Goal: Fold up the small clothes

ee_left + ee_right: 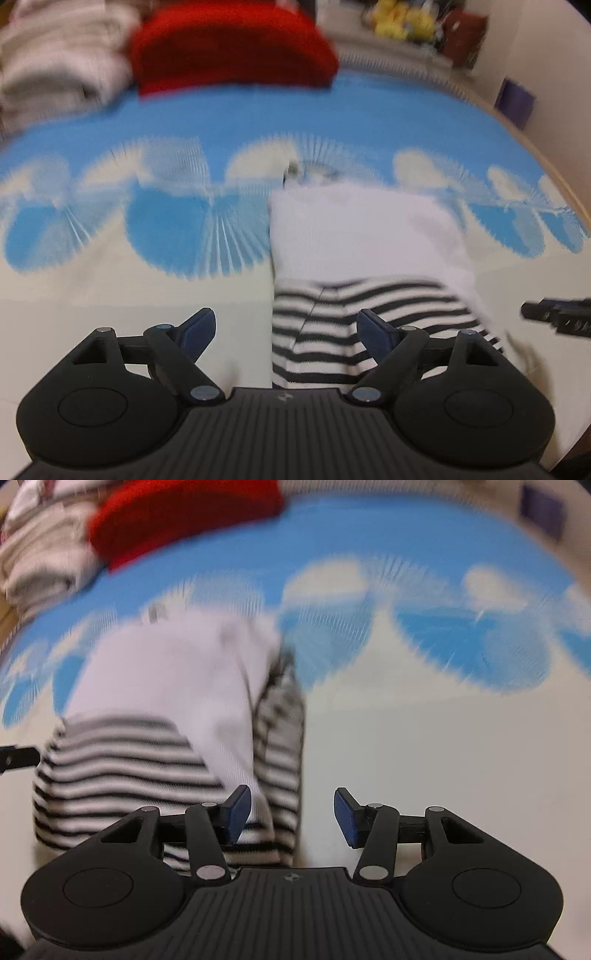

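The small garment (369,258), white in its far half and black-and-white striped in its near half, lies folded into a compact upright rectangle on the blue-and-cream patterned cover (184,122). Its left edge runs straight, and in the right wrist view a white layer lies over the striped one, with a striped flap showing along the right side. Judged from that, at least one fold of this piece is done. Whether another fold is intended, or only the move to the pile, the pictures do not settle. At the far left a stack of pale folded clothes (55,66) sits beside a red folded piece (229,48), which suggests earlier pieces are finished and put aside.

The left tongs (284,332) stand spread wide, nothing pinched. The garment's left edge runs between the two fingers: the right finger is over the striped part, the left finger over bare cover. Whether the right finger touches the cloth cannot be told.

The right tongs (291,819) are also spread, holding nothing. The left finger hangs over the garment's near right corner, over the striped hem; the right finger is over bare cream cover, clear of the cloth.

So the garment lies between the two tools, near both, gripped by neither. Both views are blurred, so finer creases cannot be read.
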A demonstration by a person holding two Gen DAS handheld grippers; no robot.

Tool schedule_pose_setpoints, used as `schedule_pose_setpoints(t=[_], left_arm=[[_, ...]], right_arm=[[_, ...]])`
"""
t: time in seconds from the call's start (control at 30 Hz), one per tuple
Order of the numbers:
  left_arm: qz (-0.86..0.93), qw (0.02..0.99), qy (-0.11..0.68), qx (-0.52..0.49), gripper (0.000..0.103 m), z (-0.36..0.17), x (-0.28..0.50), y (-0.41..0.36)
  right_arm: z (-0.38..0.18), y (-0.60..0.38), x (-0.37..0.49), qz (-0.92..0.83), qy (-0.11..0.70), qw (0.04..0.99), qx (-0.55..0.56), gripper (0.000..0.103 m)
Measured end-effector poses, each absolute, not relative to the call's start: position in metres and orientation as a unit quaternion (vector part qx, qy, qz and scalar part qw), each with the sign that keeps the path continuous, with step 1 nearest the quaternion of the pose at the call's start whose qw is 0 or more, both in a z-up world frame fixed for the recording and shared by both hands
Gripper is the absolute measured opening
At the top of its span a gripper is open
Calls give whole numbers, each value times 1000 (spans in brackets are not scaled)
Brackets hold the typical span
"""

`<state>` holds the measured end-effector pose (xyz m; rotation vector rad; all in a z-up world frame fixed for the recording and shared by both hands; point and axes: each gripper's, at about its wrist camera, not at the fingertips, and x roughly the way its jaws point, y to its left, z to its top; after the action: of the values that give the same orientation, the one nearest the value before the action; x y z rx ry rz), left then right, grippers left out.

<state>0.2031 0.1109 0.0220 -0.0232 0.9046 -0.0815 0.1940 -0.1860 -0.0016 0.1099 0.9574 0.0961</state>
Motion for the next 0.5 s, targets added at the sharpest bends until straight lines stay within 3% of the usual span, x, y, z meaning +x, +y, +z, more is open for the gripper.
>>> schedule_pose_setpoints(t=[0.03,0.07,0.1,0.2,0.33,0.5], left_arm=[[-40,907,418,-5,92,33,191,108],[-40,916,399,-2,101,42,176,107],[-38,924,381,-5,103,49,159,106],[-36,945,325,-15,102,61,99,102],[-26,951,306,-41,102,56,29,93],[-30,933,355,-51,102,27,5,73]], right_arm=[[13,-186,181,44,436,897,54,56],[27,-185,167,43,413,908,55,64],[38,-185,153,44,392,917,56,74],[60,-178,107,44,344,937,47,87],[61,-165,52,47,325,944,34,87],[43,-145,8,44,347,937,21,87]])
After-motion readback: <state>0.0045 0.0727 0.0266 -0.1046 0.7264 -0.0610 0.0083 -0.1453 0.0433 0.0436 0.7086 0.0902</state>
